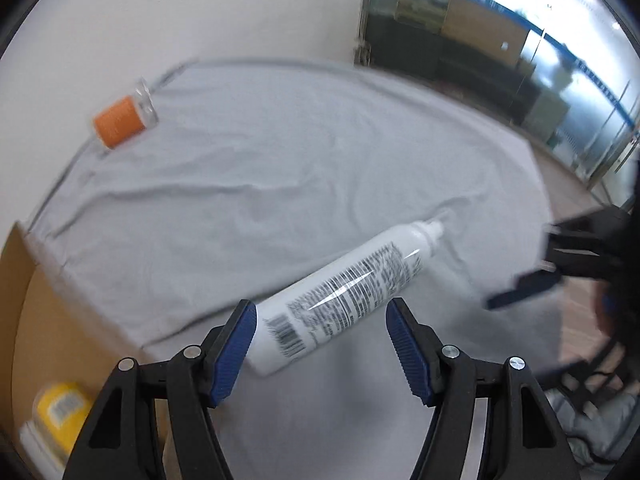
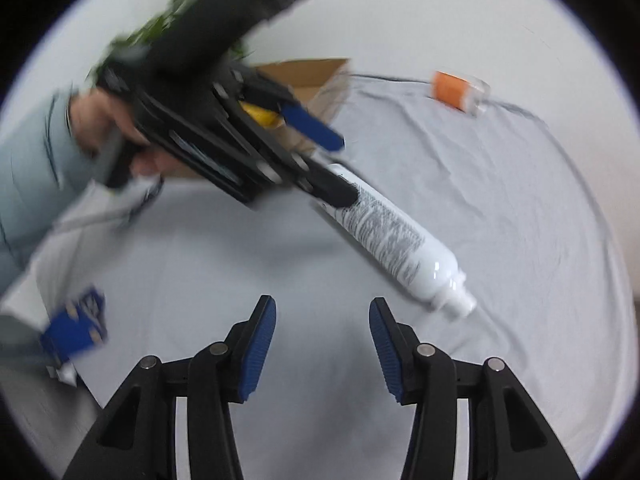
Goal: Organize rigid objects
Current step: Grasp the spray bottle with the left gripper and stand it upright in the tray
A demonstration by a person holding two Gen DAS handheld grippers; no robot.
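Note:
A white bottle [image 1: 344,292] with black print lies on its side on the grey cloth [image 1: 280,160]. My left gripper [image 1: 320,320] is open, its jaws on either side of the bottle's base end; it also shows in the right wrist view [image 2: 336,164]. The bottle [image 2: 404,244] lies with its cap towards my right gripper [image 2: 322,320], which is open and empty above the cloth. A clear jar with an orange label [image 1: 122,120] lies at the far left; it also shows in the right wrist view [image 2: 460,90].
A cardboard box [image 1: 52,312] stands at the cloth's left edge with a yellow item [image 1: 60,408] inside. A blue packet [image 2: 76,328] lies at the left in the right wrist view. Glass doors [image 1: 520,40] are at the back right.

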